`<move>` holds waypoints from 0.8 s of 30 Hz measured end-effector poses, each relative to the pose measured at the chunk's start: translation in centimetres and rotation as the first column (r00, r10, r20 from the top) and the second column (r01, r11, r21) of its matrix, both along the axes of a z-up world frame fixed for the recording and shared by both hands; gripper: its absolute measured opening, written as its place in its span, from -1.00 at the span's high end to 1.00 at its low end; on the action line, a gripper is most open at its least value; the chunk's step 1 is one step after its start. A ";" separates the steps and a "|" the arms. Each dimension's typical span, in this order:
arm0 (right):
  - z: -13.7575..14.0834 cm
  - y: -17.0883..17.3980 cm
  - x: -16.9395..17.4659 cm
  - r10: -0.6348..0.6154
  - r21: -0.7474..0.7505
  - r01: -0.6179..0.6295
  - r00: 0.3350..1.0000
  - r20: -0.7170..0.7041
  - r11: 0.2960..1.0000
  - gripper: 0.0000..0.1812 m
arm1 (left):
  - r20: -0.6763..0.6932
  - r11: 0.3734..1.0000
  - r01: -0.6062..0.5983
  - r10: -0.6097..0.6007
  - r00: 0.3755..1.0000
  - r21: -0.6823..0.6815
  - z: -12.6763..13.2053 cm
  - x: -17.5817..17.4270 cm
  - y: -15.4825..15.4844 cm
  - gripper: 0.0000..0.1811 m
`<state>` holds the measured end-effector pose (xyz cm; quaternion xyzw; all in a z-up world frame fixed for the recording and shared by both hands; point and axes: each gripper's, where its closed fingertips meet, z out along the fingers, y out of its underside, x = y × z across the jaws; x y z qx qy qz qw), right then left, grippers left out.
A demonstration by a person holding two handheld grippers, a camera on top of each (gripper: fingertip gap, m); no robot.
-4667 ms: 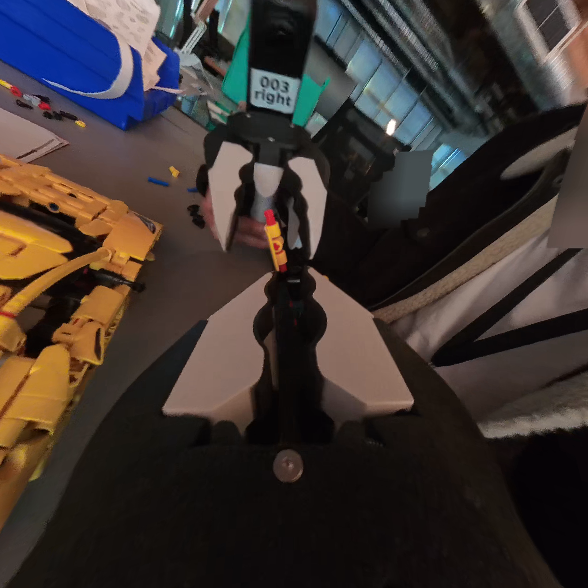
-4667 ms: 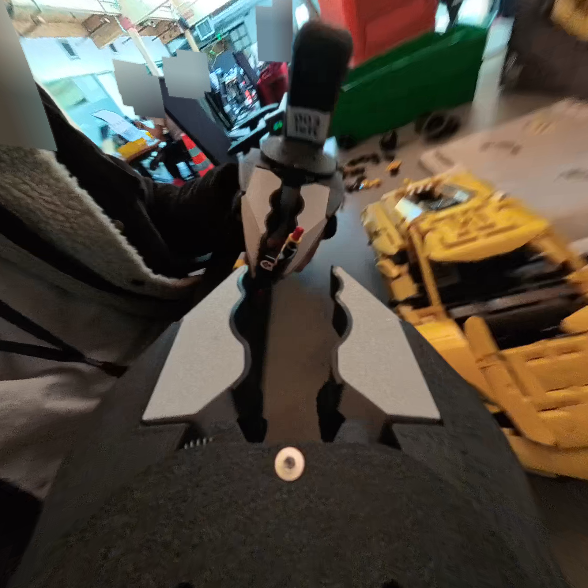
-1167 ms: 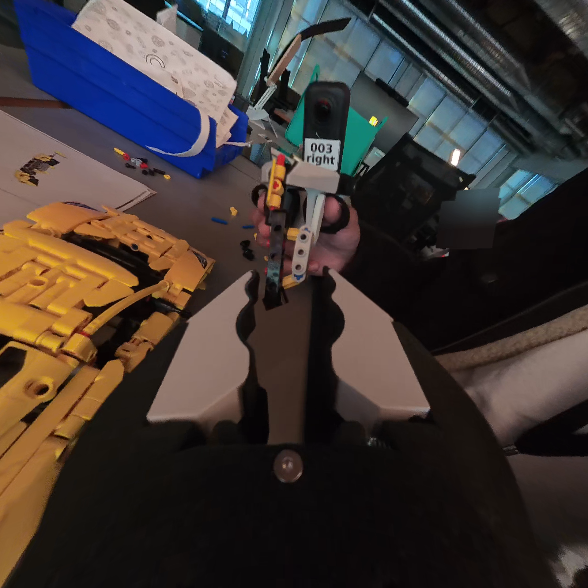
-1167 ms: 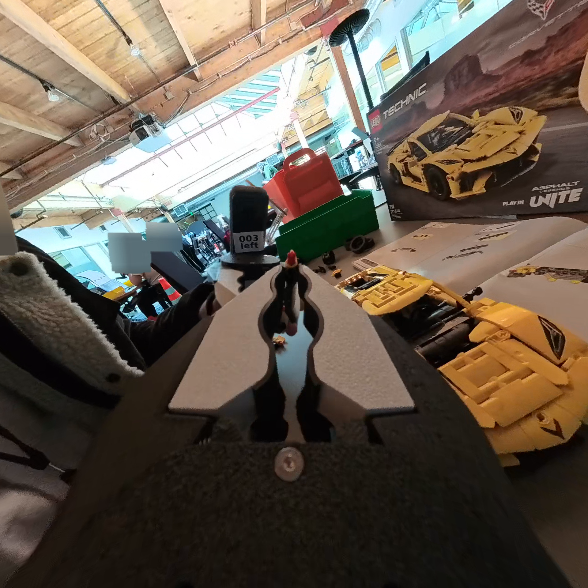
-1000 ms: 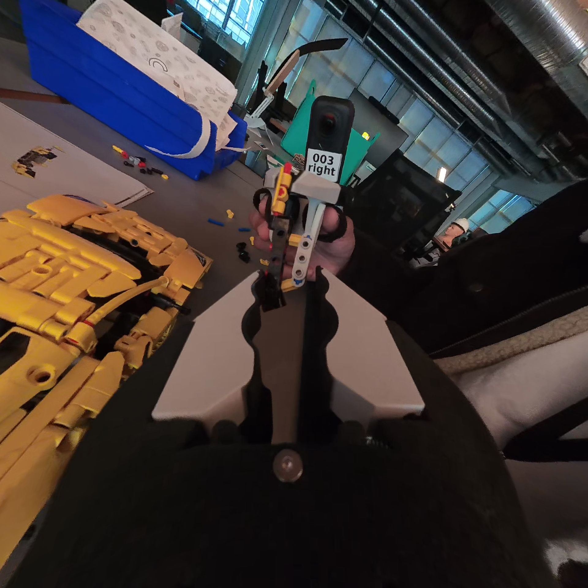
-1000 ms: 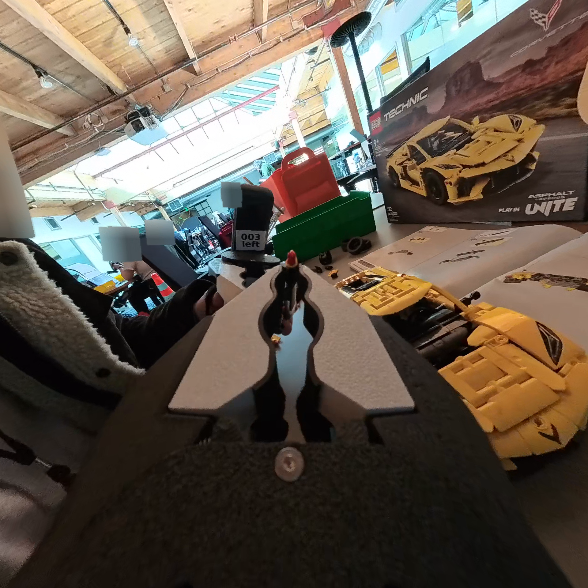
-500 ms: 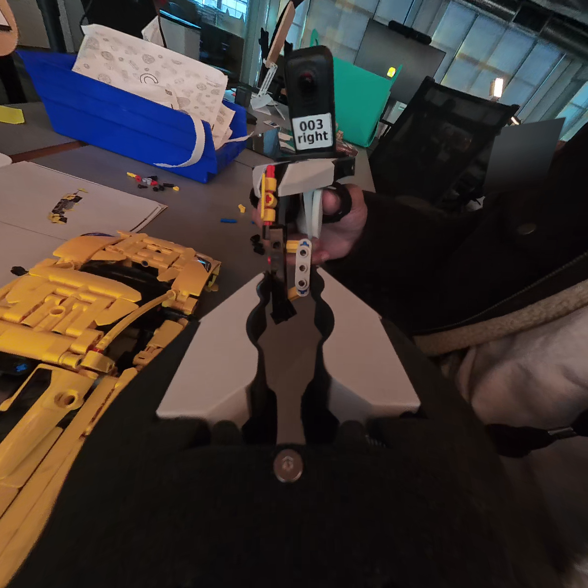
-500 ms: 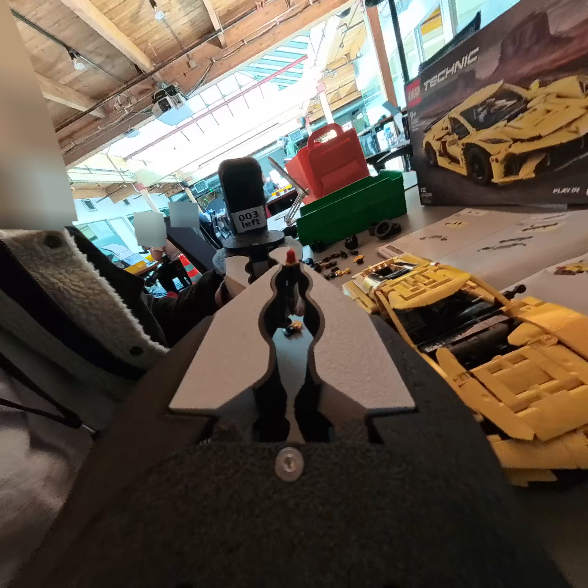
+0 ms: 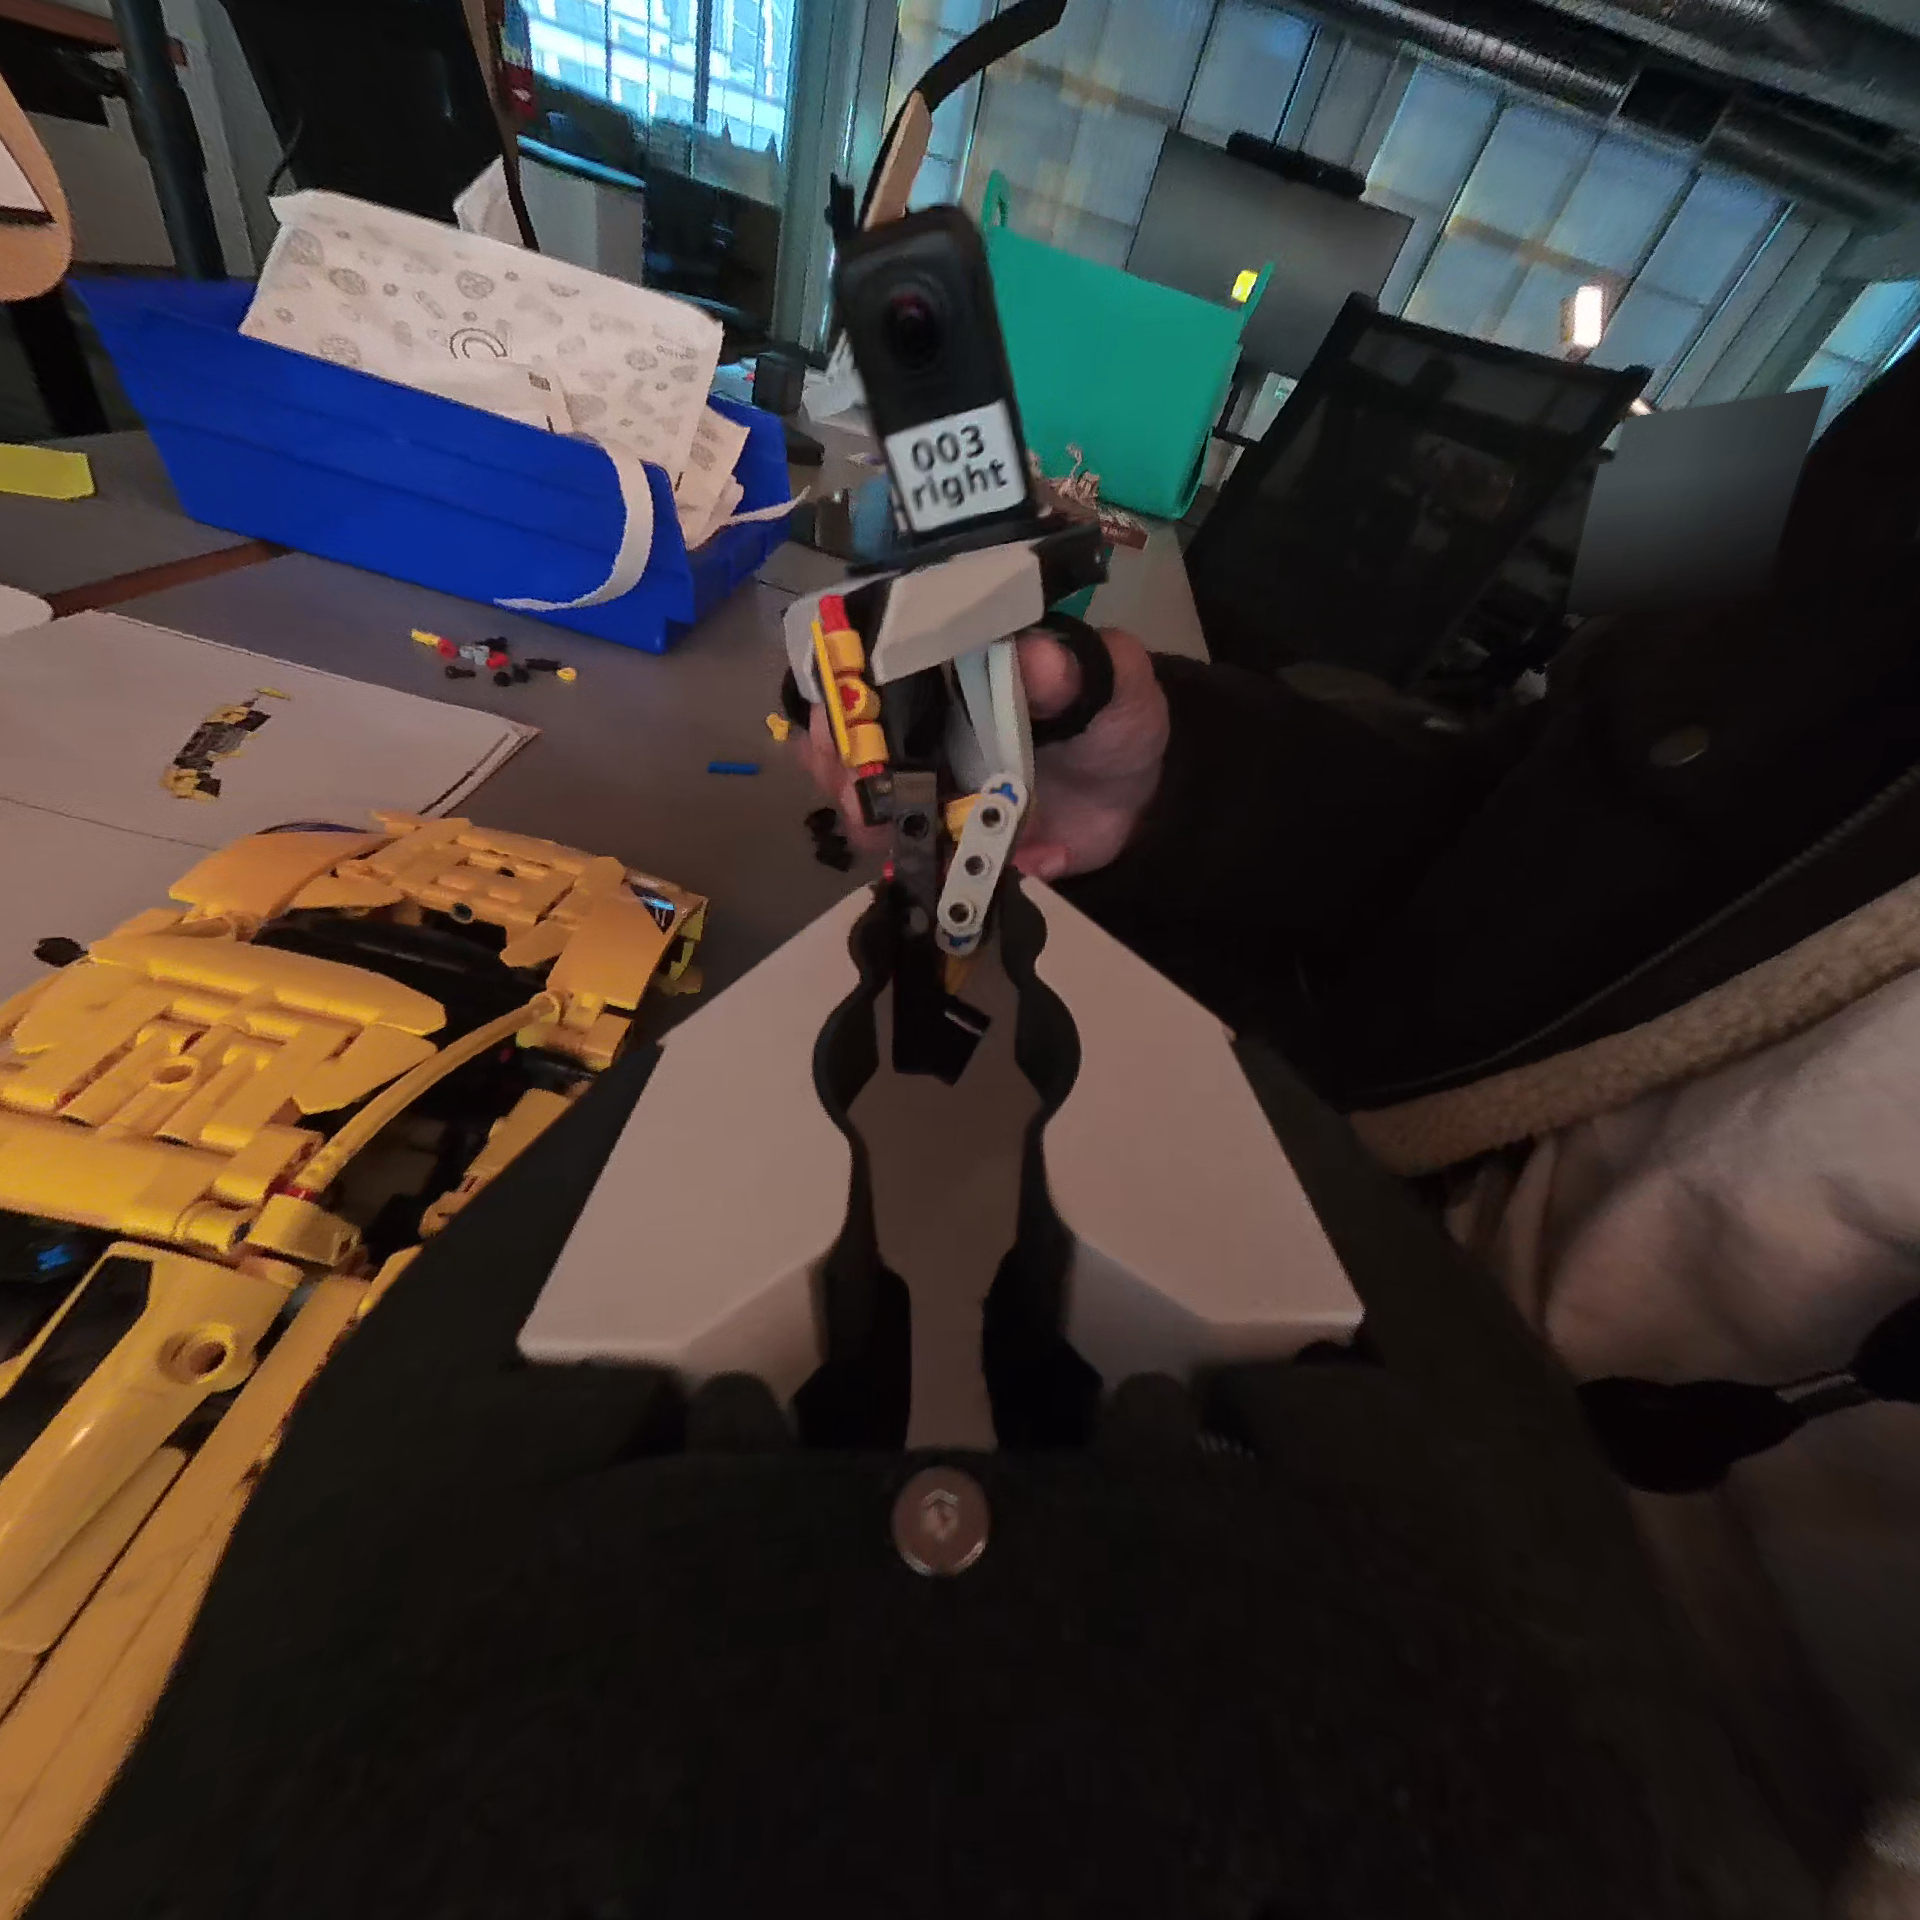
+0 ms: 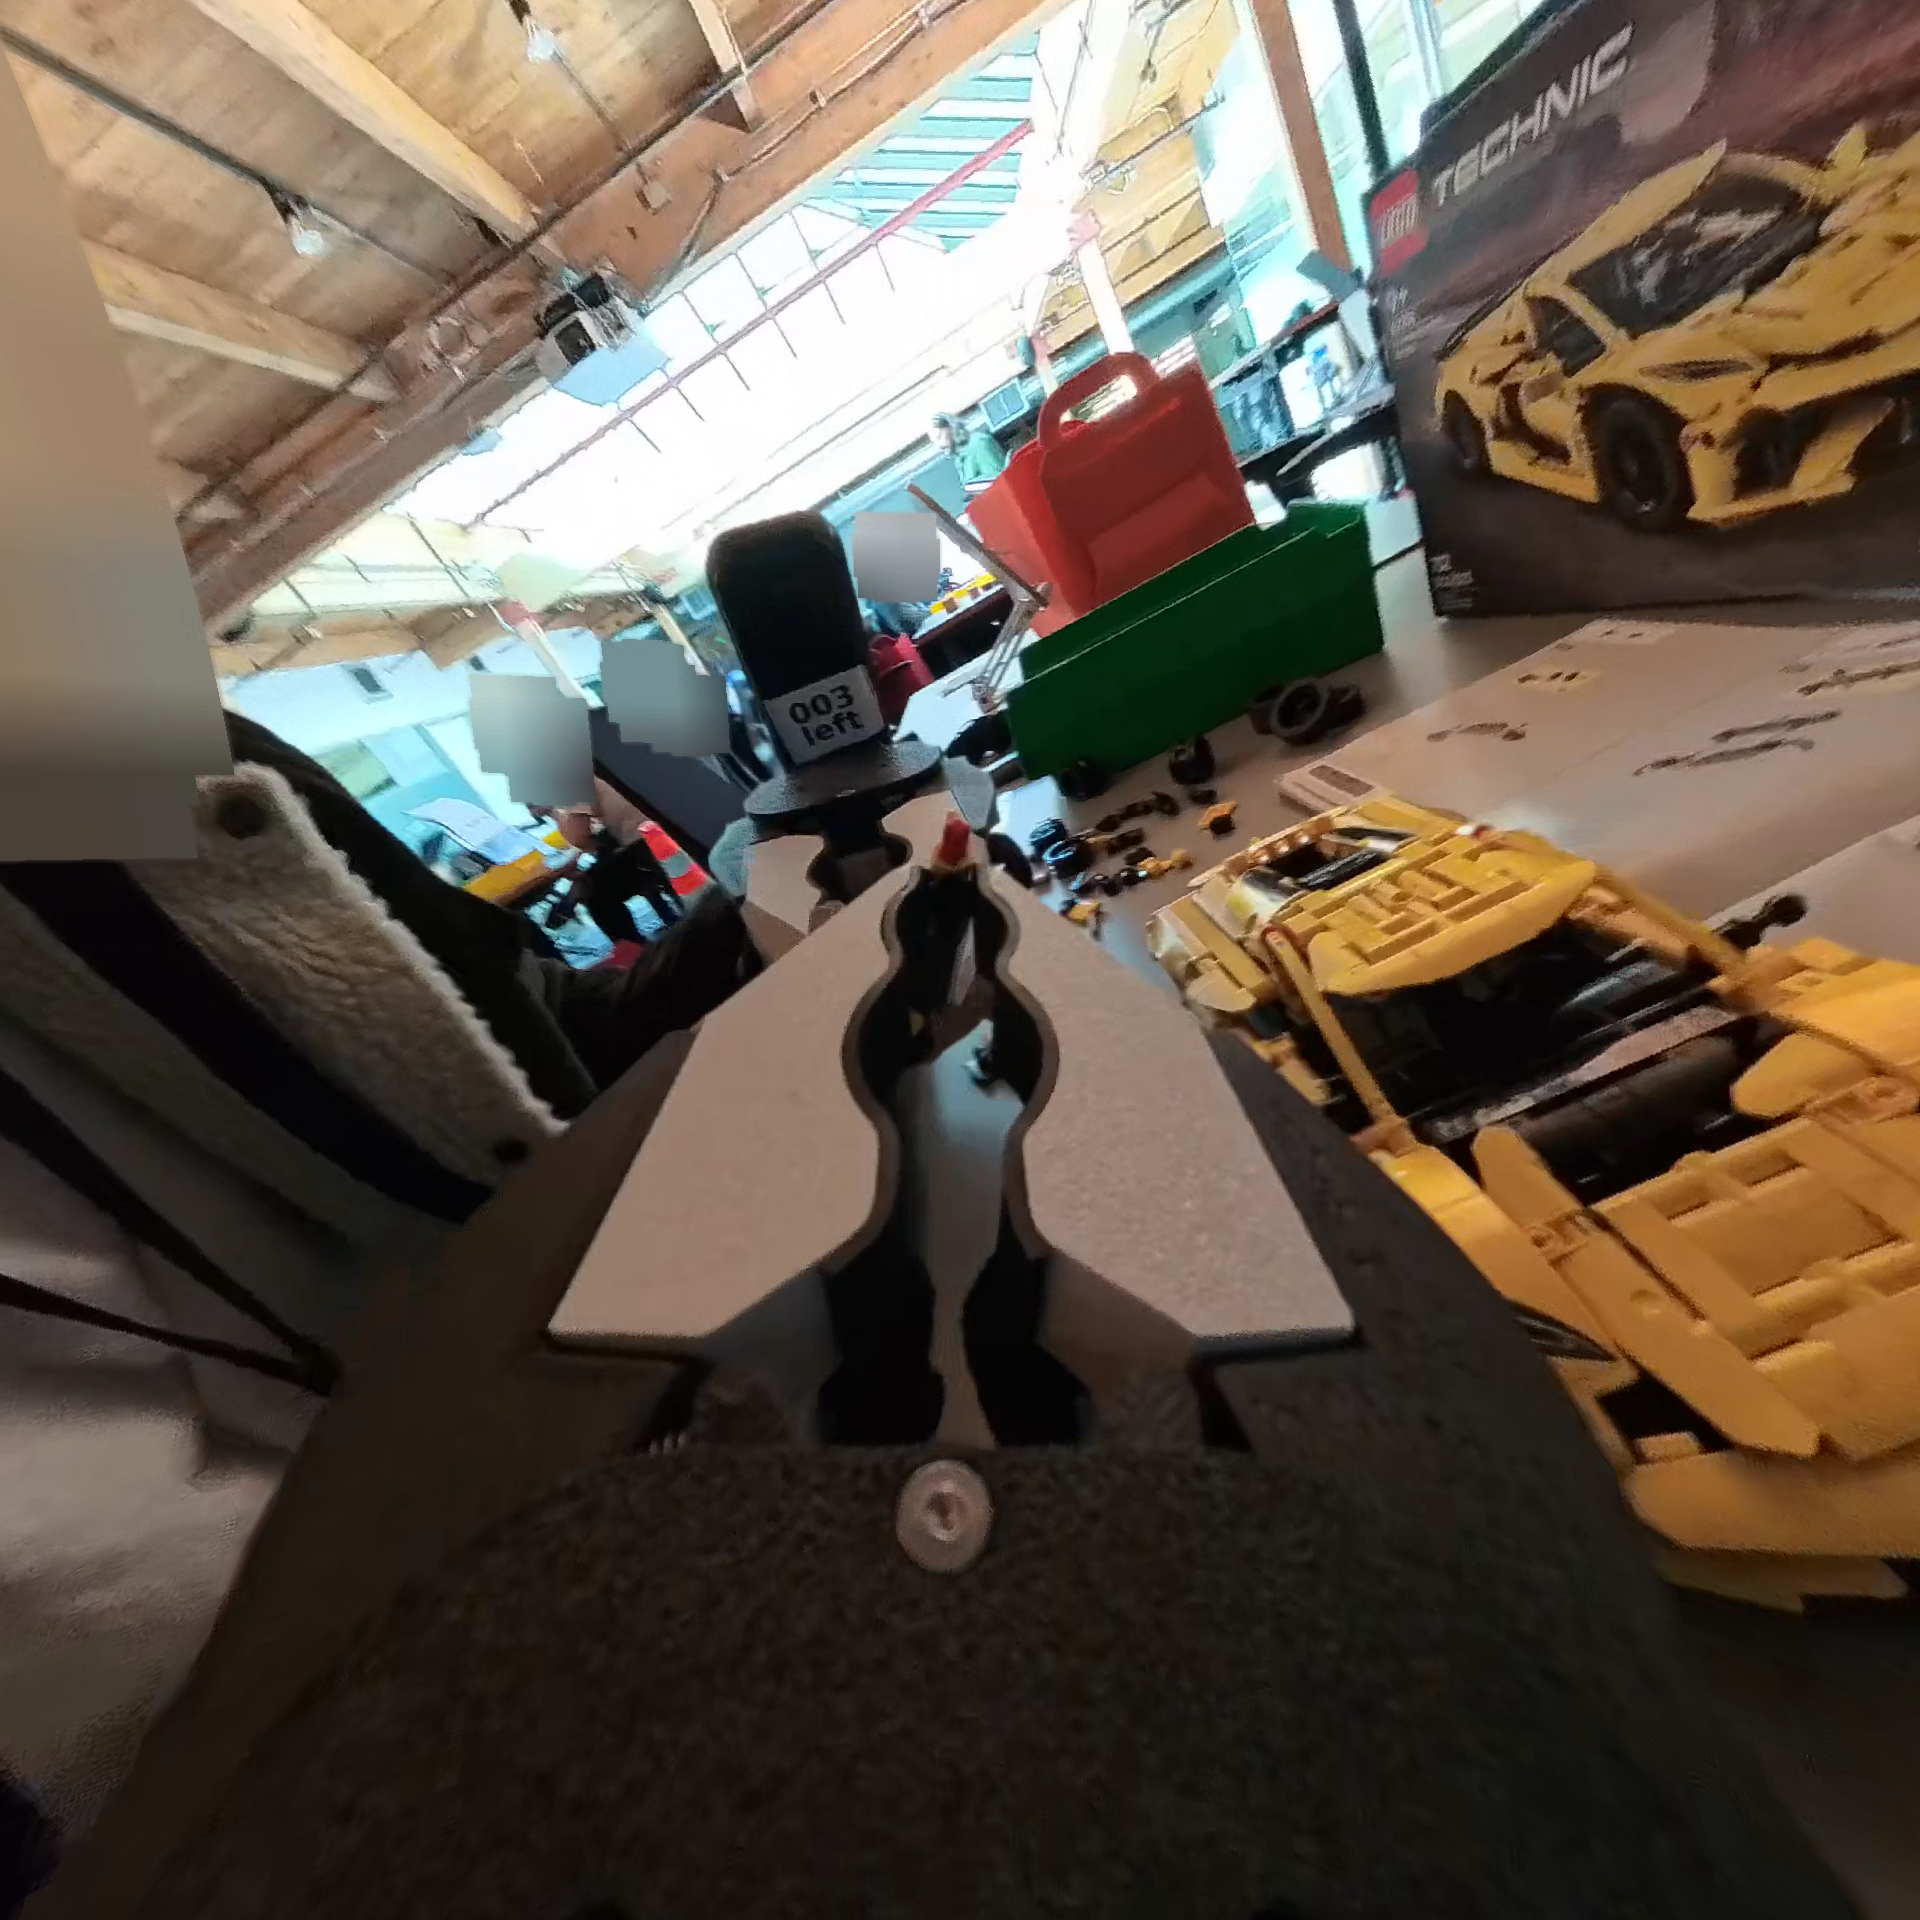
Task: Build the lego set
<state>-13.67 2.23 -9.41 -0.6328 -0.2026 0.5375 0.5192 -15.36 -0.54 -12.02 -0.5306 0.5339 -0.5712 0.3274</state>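
Farthest left of the half-built yellow brick car [image 9: 312, 1039] on the grey tabletop [image 9: 623, 748] lies a white instruction booklet [image 9: 239, 717], and behind the car a blue plastic bin stuffed with printed paper bags [image 9: 416, 478]. Right of the car, raised above the tabletop, hangs the small sub-assembly of black beams, a pale grey holed liftarm and a yellow-and-red pin stack [image 9: 914, 831]. Our right tongs [image 9: 914, 644] are clamped on its upper end; our left tongs [image 9: 940, 935] stand narrowly parted around its black lower end, and we cannot tell whether they touch it. We judge this a hand-over or regrip of the piece before fitting. Next we would close the left tongs squarely on the black beam, then carry the piece to the car.
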 end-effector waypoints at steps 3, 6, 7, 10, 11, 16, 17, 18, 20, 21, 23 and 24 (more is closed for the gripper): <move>0.0 -0.2 -0.1 -0.011 0.034 0.011 1.000 0.015 0.999 0.94 | -0.001 1.000 -0.011 0.011 1.000 0.016 -0.2 -0.1 0.0 0.77; -0.2 0.0 0.0 -0.018 0.010 0.018 1.000 0.008 1.000 0.94 | 0.010 0.997 -0.042 0.041 0.999 0.062 -0.2 -0.2 0.4 0.73; -0.3 0.0 -0.1 -0.013 0.001 0.013 1.000 0.005 1.000 0.94 | 0.007 0.997 -0.040 0.040 0.999 0.064 -0.3 -0.2 0.3 0.72; -0.4 0.2 0.0 -0.009 -0.056 0.007 0.999 -0.037 0.998 0.94 | 0.035 0.999 -0.032 0.031 0.999 0.008 0.2 -0.5 0.5 0.69; -0.3 0.3 0.2 -0.004 -0.085 -0.002 0.997 -0.077 0.996 0.94 | 0.062 0.999 -0.022 0.025 0.998 -0.037 0.7 -0.7 0.7 0.68; 1.4 1.1 2.8 -0.019 -0.170 -0.040 0.944 -0.329 0.985 0.94 | 0.260 0.929 0.036 0.065 0.964 -0.368 4.1 -3.0 3.8 0.68; 1.6 1.1 3.1 -0.024 -0.168 -0.037 0.937 -0.348 0.985 0.94 | 0.241 0.929 0.025 0.070 0.968 -0.369 3.7 -3.0 4.0 0.68; 1.8 1.1 3.2 -0.025 -0.161 -0.036 0.932 -0.362 0.986 0.94 | 0.220 0.939 0.019 0.061 0.974 -0.344 3.4 -2.8 3.7 0.68; 2.0 1.1 3.2 -0.024 -0.151 -0.036 0.927 -0.375 0.988 0.94 | 0.179 0.965 0.005 0.044 0.983 -0.262 2.7 -2.0 2.6 0.68; 2.1 1.0 3.1 -0.019 -0.147 -0.040 0.927 -0.375 0.988 0.94 | 0.161 0.973 0.006 0.032 0.986 -0.230 2.4 -1.6 2.1 0.68; 2.0 0.8 2.5 -0.001 -0.141 -0.054 0.931 -0.366 0.988 0.94 | 0.152 0.976 0.035 -0.002 0.988 -0.217 2.4 -1.1 1.2 0.68; 1.9 0.7 2.2 0.007 -0.139 -0.060 0.935 -0.353 0.988 0.94 | 0.152 0.974 0.049 -0.015 0.988 -0.219 2.4 -1.1 1.0 0.68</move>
